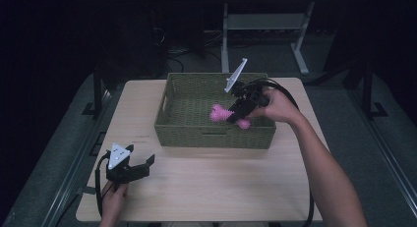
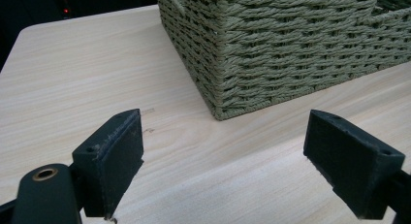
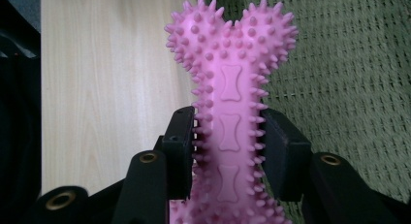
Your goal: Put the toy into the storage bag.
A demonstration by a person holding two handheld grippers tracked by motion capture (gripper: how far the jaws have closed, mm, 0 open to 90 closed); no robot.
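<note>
High view, nearest edge first: we see the left hand (image 1: pixel 114 200) at about 7 o'clock on the table (image 1: pixel 211 187), holding the left gripper (image 1: pixel 144 167) low over the wood. Its jaws stand wide apart with nothing between them. The grey three-cornered plate (image 1: pixel 118 154) sits on top of it, and its cable loops back toward the table's near edge.

Left gripper view confirms this: we see the left gripper (image 2: pixel 223 156) with bare light wood between the two black jaws, and the near corner of the woven basket (image 2: pixel 271 49) ahead at 12 to 1 o'clock, apart from the jaws.

Farther out in the high view, the green woven basket (image 1: pixel 187 133) stands on the far half of the table, around 12 o'clock. The right forearm (image 1: pixel 324 173) reaches in from 5 o'clock, and the right hand (image 1: pixel 278 106) holds the right gripper (image 1: pixel 235 115) over the basket's right portion. We note that its jaws are clamped on the pink spiked bone toy (image 1: pixel 219 113), which hangs above the basket interior.

Right gripper view shows the right gripper (image 3: pixel 228 146) with both jaws pressed against the shaft of the bone toy (image 3: pixel 232 83); the knobbed end points to 12 o'clock. Behind the toy, green weave lies at 3 o'clock and table wood at 9 o'clock.
</note>
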